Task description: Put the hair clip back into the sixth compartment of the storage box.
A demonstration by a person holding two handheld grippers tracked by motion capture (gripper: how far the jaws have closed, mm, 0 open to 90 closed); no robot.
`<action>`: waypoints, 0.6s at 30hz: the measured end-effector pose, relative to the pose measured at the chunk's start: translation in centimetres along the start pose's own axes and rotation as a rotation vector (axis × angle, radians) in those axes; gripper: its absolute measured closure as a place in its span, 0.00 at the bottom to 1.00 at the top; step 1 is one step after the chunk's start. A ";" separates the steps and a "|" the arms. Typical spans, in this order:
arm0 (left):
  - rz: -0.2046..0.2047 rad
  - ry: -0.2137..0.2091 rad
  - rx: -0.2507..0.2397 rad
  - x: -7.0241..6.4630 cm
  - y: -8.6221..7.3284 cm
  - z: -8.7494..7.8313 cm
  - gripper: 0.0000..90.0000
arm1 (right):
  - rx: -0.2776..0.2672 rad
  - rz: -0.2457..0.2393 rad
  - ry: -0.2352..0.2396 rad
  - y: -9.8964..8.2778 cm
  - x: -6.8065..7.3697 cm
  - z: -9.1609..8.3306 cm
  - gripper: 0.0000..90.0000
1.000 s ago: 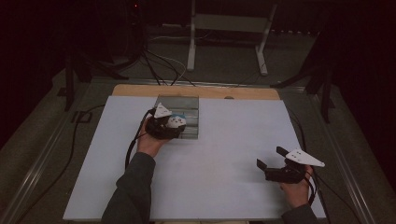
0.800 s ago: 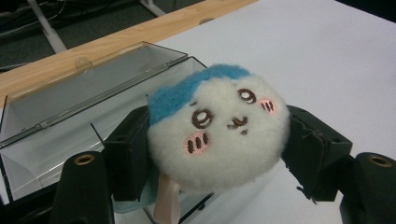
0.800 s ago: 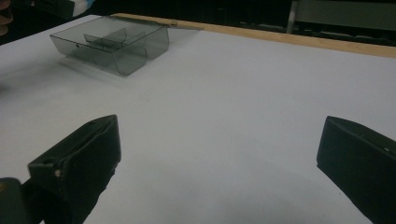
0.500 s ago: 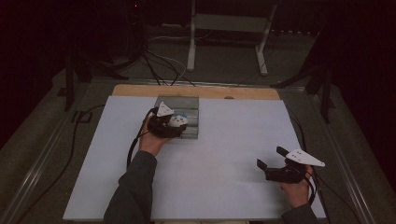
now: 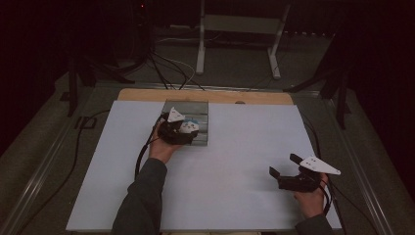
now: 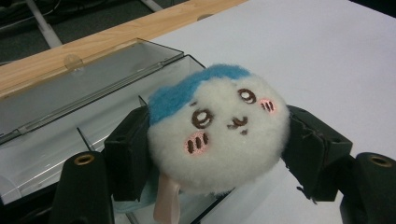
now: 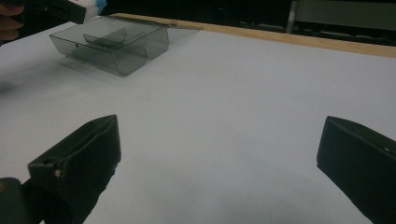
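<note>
Hardly any shift since a second ago: left gripper (image 5: 190,128) over the box (image 5: 199,106) as before, forearm a touch nearer the left edge; right gripper (image 5: 285,165) unmoved.

High view. Box at the far edge of the tabletop (image 5: 235,166), left of the middle, against the wooden strip. Left gripper right above the box's near half, clamped on the plush (image 5: 189,126). Right gripper well apart, near the near right corner, jaws spread, pointing toward the left edge. Nearer hand by far: the left.

Left gripper view. Clamped on the plush (image 6: 217,130), one pad (image 6: 128,156) on each flank, fur bulging between them. Round ball, no long axis to speak of; face turned up toward the camera, blue patch on its far side, a pale ribbon dangling below. Box (image 6: 70,107) directly beneath and beyond, lid thrown open toward the wooden strip, dividers visible, compartments apparently bare. Plush over the box's near corner, partly past the wall toward the open tabletop; whether touching the rim, cannot tell. Likely next: a small carry farther over a compartment, then straight down.

Right gripper view. Jaws wide apart around nothing, bare tabletop between them. Box (image 7: 112,44) far off at upper left, with a sliver of the plush (image 7: 92,4) above it.
</note>
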State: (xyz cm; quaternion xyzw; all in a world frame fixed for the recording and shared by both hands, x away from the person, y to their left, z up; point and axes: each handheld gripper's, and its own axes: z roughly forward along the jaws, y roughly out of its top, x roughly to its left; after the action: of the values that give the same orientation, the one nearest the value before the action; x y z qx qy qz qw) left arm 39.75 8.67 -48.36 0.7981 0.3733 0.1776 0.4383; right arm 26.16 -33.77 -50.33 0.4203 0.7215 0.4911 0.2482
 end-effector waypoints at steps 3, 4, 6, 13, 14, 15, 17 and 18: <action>-0.001 0.000 0.003 0.0 0.0 0.2 0.35 | -0.001 0.001 0.000 0.0 0.0 0.0 0.00; 0.000 0.001 0.007 0.0 0.0 0.2 0.35 | 0.000 0.001 0.000 0.0 0.0 0.0 0.00; -0.003 0.001 0.008 -0.1 -0.1 0.4 0.35 | 0.000 0.000 0.000 0.0 0.0 0.0 0.00; -0.003 0.002 0.018 -0.1 -0.1 0.7 0.35 | 0.002 0.000 0.000 0.0 0.0 0.0 0.00; -0.004 0.003 0.019 -0.1 -0.1 0.8 0.35 | 0.003 0.000 -0.001 0.0 0.0 0.0 0.00; -0.004 0.003 0.019 -0.1 -0.1 0.8 0.35 | 0.004 0.001 -0.001 0.0 0.0 0.0 0.00; -0.005 0.002 0.020 -0.1 0.0 0.9 0.35 | 0.003 0.001 -0.002 0.0 0.0 0.0 0.00; -0.003 0.002 0.021 -0.1 0.0 1.0 0.35 | 0.003 0.001 -0.001 0.0 0.0 0.0 0.00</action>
State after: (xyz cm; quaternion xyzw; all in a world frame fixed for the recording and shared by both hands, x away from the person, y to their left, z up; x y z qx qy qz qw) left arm 40.28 8.04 -48.90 0.8020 0.3767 0.1737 0.4298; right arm 26.19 -33.79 -50.35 0.4213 0.7219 0.4898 0.2478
